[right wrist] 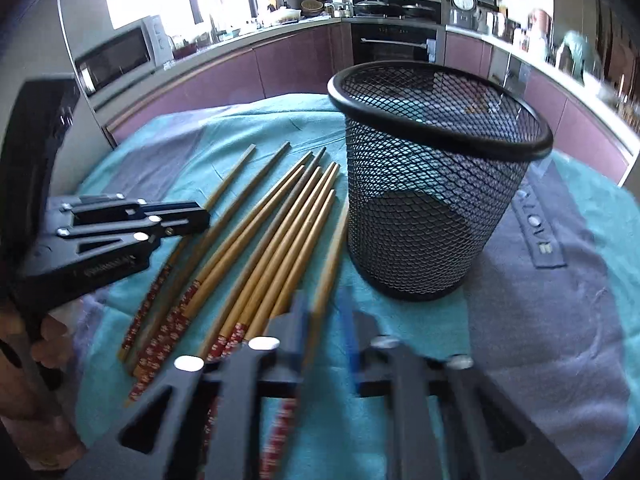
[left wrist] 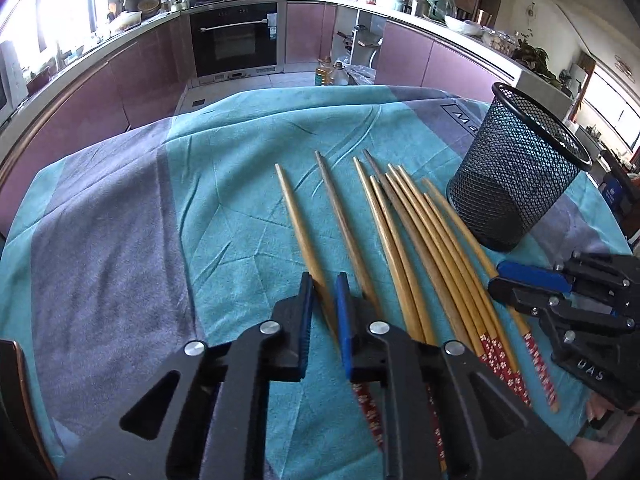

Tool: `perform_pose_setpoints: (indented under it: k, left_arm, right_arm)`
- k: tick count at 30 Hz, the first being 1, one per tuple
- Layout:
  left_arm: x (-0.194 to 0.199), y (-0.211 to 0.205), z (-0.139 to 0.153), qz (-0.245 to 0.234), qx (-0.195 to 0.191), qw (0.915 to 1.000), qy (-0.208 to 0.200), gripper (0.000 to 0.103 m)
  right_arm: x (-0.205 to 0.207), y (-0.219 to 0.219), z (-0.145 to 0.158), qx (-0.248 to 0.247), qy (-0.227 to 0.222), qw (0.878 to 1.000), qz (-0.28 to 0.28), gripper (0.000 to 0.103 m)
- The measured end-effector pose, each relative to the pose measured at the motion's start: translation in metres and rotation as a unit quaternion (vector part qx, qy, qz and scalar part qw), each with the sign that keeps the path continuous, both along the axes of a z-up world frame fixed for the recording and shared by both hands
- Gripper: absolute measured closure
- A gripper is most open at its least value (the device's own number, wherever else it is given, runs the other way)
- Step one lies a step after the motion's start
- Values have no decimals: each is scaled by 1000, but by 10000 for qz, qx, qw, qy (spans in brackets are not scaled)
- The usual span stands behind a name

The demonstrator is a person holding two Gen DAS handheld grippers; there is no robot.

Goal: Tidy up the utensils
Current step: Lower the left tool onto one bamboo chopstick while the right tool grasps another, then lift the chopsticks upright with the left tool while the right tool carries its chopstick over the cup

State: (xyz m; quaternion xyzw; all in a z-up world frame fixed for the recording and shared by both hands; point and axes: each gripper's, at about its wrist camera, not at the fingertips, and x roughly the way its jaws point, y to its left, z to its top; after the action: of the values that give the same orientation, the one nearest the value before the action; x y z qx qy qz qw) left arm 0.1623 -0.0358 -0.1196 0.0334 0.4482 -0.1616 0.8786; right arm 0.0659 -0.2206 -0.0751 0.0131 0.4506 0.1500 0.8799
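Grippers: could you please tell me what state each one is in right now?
Left gripper: shut on a chopstick.
Right gripper: shut on a chopstick.

Both cameras ride low and close over the worktop (left wrist: 120,208), tilted steeply down along their own grippers, facing the oven wall. The left wrist view sits left of the chopsticks (left wrist: 404,240); the right wrist view sits nearer the mesh holder (right wrist: 432,184). Both share chopsticks, holder and teal cloth (right wrist: 560,280).

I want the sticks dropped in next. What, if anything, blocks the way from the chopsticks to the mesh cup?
Nothing visible does. The mesh cup stands upright beside the chopsticks, its mouth open and uncovered.
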Motion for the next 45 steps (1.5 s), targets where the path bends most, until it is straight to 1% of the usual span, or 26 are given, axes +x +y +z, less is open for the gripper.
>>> perform_pose_setpoints:
  k: [2, 7, 12, 14, 17, 20, 26, 27, 29, 33, 37, 40, 42, 45]
  left_arm:
    - [-2, 0, 2, 48, -104, 9999, 5, 95]
    - [-16, 5, 14, 108, -271, 9994, -187, 95]
    - [-31, 7, 34, 13, -482, 9981, -374, 95]
    - [-39, 7, 48, -85, -592, 9969, -517, 95]
    - [-49, 7, 68, -269, -824, 9941, -648, 95]
    - [-58, 4, 92, -424, -1025, 9903, -837, 95]
    - [-69, -2, 137, -657, -1514, 9791, -1191, 95]
    - [-70, -5, 146, -648, -1564, 9765, -1334, 96]
    - [-69, -11, 157, -654, -1692, 9715, -1523, 95]
    - [-58, -32, 180, -567, -1968, 9610, -1859, 95]
    - [-43, -58, 197, -488, -2177, 9517, -2107, 95]
    - [-28, -81, 199, -435, -2159, 9488, -2266, 95]
    - [-17, -99, 194, -402, -2085, 9489, -2335, 95]
    - [-9, -121, 182, -325, -1921, 9501, -2437, 95]
  right_arm:
    - [-2, -4, 1, 106, -38, 9999, -8, 96]
    - [-10, -8, 8, 262, -138, 9996, 29, 97]
    - [-22, -15, 26, 556, -404, 9974, 195, 97]
    - [-27, -19, 38, 648, -568, 9959, 272, 97]
    - [-33, -25, 52, 848, -754, 9928, 370, 97]
    - [-38, -33, 69, 949, -1016, 9895, 388, 97]
    - [-43, -48, 103, 1107, -1555, 9809, 374, 97]
    - [-43, -50, 108, 1135, -1612, 9796, 381, 97]
    - [-42, -56, 121, 1151, -1804, 9761, 370, 97]
    - [-35, -64, 143, 1158, -2050, 9712, 369, 97]
    - [-22, -72, 163, 1063, -2303, 9668, 291, 97]
    - [-11, -80, 169, 1066, -2402, 9646, 202, 97]
    - [-4, -84, 170, 999, -2461, 9640, 114, 97]
    - [9, -87, 163, 982, -2400, 9658, 50, 97]
